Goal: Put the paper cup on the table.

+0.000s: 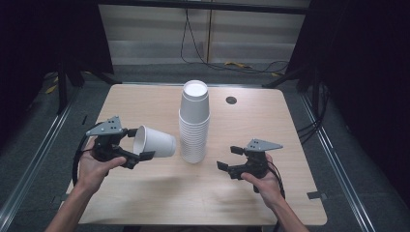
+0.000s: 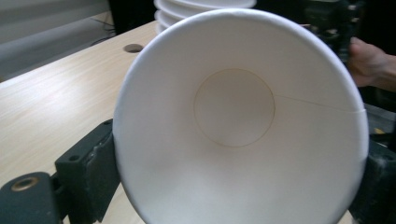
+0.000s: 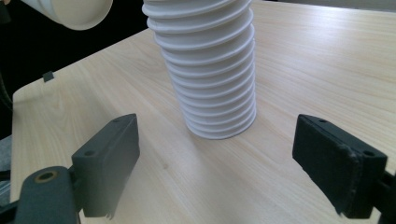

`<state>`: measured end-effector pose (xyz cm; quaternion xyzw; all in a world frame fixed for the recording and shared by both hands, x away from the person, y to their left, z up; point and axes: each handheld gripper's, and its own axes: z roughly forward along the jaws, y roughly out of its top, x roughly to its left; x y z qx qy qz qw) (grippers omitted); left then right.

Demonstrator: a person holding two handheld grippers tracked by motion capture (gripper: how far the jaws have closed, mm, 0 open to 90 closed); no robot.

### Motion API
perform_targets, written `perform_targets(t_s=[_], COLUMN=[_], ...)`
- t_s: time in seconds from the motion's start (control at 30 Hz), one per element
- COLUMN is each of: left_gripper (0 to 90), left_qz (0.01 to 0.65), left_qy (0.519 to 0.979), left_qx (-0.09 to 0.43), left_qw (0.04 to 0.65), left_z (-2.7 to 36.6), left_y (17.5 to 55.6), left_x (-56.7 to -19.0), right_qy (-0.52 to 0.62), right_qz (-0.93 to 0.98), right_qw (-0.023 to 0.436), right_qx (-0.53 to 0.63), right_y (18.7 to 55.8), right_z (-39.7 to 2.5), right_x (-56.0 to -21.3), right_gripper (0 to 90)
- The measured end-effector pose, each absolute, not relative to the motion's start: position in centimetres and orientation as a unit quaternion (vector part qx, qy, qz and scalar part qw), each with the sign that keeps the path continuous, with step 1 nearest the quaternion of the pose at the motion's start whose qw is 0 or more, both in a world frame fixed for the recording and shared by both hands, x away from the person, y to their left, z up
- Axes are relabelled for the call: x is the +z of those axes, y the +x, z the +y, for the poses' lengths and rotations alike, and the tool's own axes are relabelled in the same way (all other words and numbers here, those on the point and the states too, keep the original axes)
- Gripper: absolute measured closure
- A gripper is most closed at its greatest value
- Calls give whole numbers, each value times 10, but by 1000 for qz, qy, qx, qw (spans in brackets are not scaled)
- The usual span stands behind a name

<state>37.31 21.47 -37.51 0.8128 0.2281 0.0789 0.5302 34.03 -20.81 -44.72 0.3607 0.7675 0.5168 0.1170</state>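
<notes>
**Loose cup in hand, tall stack at risk**

Forearms and hands enter the high view from six o'clock, each holding a set of tongs over the worktop (image 1: pixel 145 104). At about nine o'clock the left tongs (image 1: pixel 137 146) pinch a single white paper cup (image 1: pixel 154 142) by its rim end, the cup lying on its side in the air with its mouth toward the tool and its base pointing at the stack. Seen from the left gripper view, the cup's open mouth faces the camera, a jaw pressed on each side of the wall.

A tall stack of inverted cups (image 1: pixel 194 123) stands near the centre of the worktop, just beside the held cup. At four o'clock the right tongs (image 1: pixel 230 158) are spread wide and empty, aimed at the stack's base (near it, not touching).

My reading of the risks:

- The thin cup wall could buckle or slip if the pinch is too hard or too light.
- Swinging the held cup toward three o'clock could clip the stack and topple it.
- Closing the right tongs low on the stack could shove it sideways.
</notes>
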Motion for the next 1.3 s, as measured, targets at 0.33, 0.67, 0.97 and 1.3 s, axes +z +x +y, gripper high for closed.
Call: perform_targets(t_s=[0.33, 0.67, 0.97, 1.3], left_gripper=[89, 88, 80, 81], left_qz=[286, 337, 339, 335], left_qy=[817, 823, 850, 880], left_qx=[106, 123, 128, 108], left_qw=[490, 440, 383, 319], left_z=[235, 245, 226, 209], left_y=[385, 402, 421, 446], left_x=[-388, -395, -401, -405], right_qy=[365, 367, 376, 374], right_qz=[765, 763, 761, 762], right_qw=[139, 153, 157, 157], right_qx=[513, 510, 505, 504], right_y=[339, 327, 329, 329], right_z=[-212, -221, -220, -218], right_x=[-445, -441, -446, -447], right_gripper=[176, 176, 145, 145])
